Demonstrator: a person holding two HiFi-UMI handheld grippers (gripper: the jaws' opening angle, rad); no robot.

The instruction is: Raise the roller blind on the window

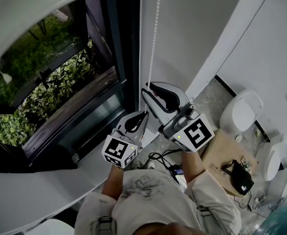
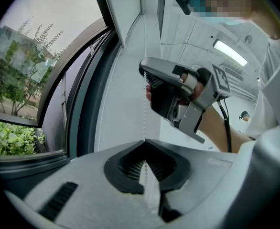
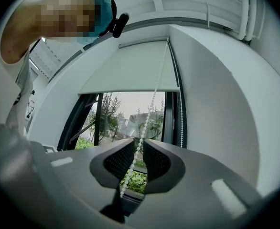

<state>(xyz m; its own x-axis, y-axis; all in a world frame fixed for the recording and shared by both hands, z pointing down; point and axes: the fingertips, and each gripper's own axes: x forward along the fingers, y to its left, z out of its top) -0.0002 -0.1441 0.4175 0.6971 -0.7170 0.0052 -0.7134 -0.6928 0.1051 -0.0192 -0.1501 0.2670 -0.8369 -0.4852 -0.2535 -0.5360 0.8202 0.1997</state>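
Person's shirt (image 1: 148, 190): nearest in the head view, at the bottom edge. Both arms reach up from it toward the window (image 1: 60, 82) at the far left.
Lower hold: the left gripper (image 1: 143, 113) sits near and low on the bead chain (image 1: 155, 28), just under the right gripper (image 1: 147, 87).
Spare strand (image 1: 140, 23): it hangs just left of the held one. Best left alone, since pulling it would likely bring the blind down.
Left jaws, left gripper view: the tips are together with the bead chain (image 2: 144, 113) pinched between them. The chain runs straight up to the right gripper (image 2: 142, 74).
Right jaws, right gripper view: they stand narrowly apart with the bead chain (image 3: 141, 144) threaded between the pads. It lies against the left pad and is not pinched, as far as I can see.
Blind: the roller blind (image 3: 130, 70) is far off and covers only the top of the window, with glass showing below its hem. There is more to raise.
Doing it well: I'd close the right gripper fully on the chain before the left one lets go. Then draw straight down along the chain's own line, because a sideways pull could let the beads slip through the pads.
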